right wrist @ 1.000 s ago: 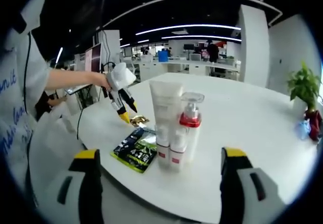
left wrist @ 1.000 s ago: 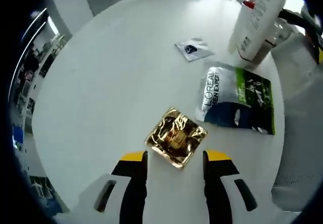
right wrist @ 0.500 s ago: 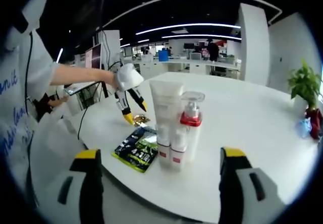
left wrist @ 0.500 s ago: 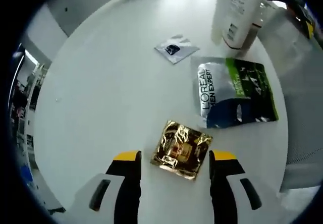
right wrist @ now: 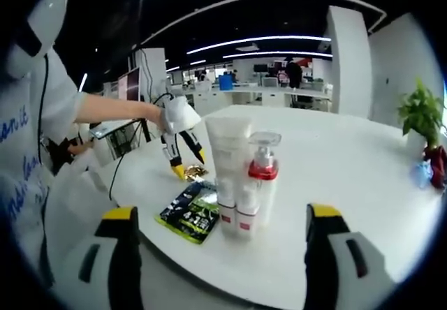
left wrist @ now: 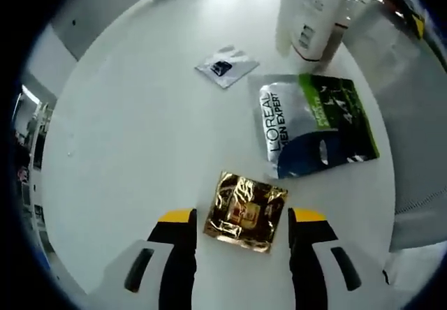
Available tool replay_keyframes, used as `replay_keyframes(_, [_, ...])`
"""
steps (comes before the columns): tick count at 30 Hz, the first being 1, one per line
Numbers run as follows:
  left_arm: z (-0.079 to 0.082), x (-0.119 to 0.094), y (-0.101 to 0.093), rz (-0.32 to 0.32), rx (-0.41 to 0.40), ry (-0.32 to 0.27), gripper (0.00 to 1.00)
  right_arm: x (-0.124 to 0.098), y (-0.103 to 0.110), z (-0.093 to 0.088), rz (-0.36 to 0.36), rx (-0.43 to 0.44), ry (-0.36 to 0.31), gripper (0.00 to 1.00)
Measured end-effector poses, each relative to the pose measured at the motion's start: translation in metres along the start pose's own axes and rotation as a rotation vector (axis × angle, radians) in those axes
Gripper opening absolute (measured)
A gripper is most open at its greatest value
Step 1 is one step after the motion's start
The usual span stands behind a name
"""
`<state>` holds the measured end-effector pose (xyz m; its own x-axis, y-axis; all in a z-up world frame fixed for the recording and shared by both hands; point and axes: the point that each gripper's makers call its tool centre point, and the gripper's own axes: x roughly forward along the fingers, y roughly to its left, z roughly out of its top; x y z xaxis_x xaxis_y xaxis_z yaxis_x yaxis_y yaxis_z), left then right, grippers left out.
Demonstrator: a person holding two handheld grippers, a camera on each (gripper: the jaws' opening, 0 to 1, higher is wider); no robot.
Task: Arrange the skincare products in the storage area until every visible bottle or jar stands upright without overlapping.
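The left gripper point(left wrist: 241, 219), jaws wide apart, straddles a flat gold packet point(left wrist: 245, 211) beside a flat "L'OREAL MEN EXPERT" pouch point(left wrist: 314, 125); the right gripper point(right wrist: 220, 223) is spread too.

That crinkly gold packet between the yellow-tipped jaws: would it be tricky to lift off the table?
Probably. The gold foil sachet lies flat on the white table, leaving little edge to pinch. Its wrinkled foil suggests it is floppy and would sag or bend. It looks thin and light, so a nudge from the left gripper might slide it.

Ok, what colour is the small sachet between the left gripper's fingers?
Shiny gold foil sachet, crinkled, with a reddish centre; clearest in the left gripper view.
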<state>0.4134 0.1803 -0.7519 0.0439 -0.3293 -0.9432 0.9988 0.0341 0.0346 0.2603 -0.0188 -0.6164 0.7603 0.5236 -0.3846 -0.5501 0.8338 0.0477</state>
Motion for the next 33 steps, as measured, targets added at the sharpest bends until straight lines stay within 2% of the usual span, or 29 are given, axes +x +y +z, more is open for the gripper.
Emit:
replay_keyframes(5, [-0.002,0.001,-0.001,-0.027,-0.009,-0.005,0.47,0.001,0.000,-0.001,-0.004,0.001,0.006,1.00])
replay_keyframes(11, [-0.001,0.001,0.004,-0.018,-0.051,-0.020,0.41,0.000,-0.002,-0.001,-0.007,0.018,0.004,1.00])
replay_keyframes(17, [-0.003,0.000,-0.004,-0.029,-0.013,0.003,0.38,0.000,-0.002,-0.001,-0.011,0.017,0.002,1.00])
replay_keyframes(20, [-0.005,-0.001,-0.006,-0.033,-0.046,0.016,0.36,0.000,-0.002,0.000,-0.010,0.014,0.001,1.00])
replay_keyframes(23, [-0.007,-0.002,-0.009,-0.025,-0.067,0.038,0.28,0.000,-0.001,0.000,-0.010,0.013,-0.001,1.00])
replay_keyframes(29, [-0.009,-0.002,-0.014,-0.016,-0.090,0.042,0.28,0.000,0.000,0.001,-0.007,0.011,-0.006,1.00])
replay_keyframes(33, [-0.010,-0.004,-0.018,-0.025,-0.071,0.034,0.35,-0.001,0.000,0.001,-0.006,0.009,-0.010,1.00])
